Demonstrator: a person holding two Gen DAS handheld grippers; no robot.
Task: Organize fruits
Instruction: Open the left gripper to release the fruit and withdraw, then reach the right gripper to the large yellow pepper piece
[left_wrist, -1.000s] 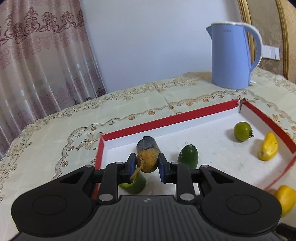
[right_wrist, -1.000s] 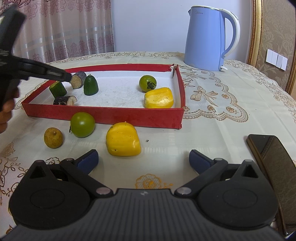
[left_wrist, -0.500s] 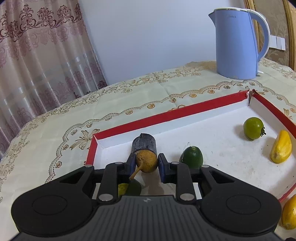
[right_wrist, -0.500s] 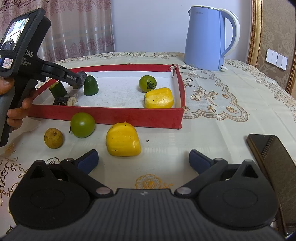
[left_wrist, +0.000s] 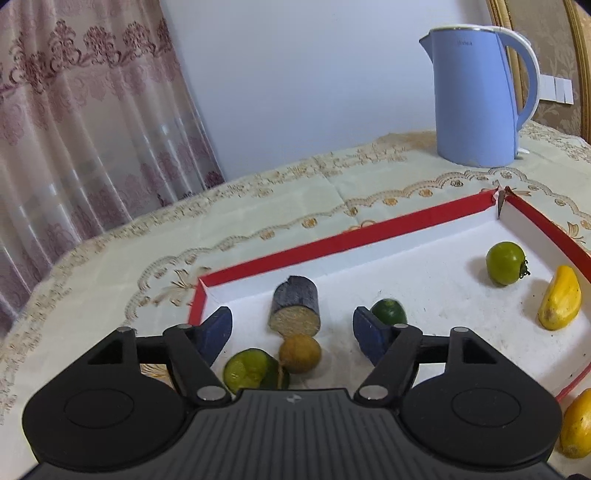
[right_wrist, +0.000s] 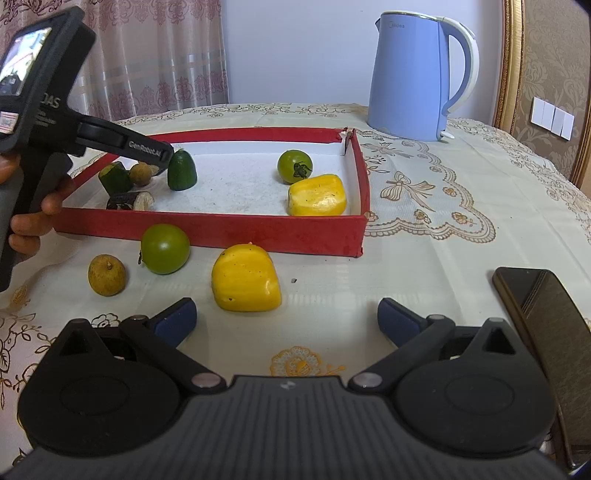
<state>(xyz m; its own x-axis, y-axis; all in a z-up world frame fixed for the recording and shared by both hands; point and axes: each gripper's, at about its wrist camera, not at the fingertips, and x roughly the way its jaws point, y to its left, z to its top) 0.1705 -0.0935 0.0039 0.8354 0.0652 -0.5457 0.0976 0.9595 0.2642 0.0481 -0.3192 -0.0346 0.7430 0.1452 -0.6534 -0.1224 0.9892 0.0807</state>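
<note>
Though its jaws have just been opening, left claw (left_wrist: 291, 326) released above brown fruit (left_wrist: 300, 353), beside tray's red rim (left_wrist: 195, 302).

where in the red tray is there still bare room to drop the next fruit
The widest bare patch on the red tray floor is the middle, between the green half fruit and the green tomato. The left corner is crowded: brown fruit, cut green piece, dark stub.

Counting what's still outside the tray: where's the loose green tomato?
Right wrist view, left of centre: green tomato on the cloth against the tray's front wall, between brown fruit and yellow piece.
</note>
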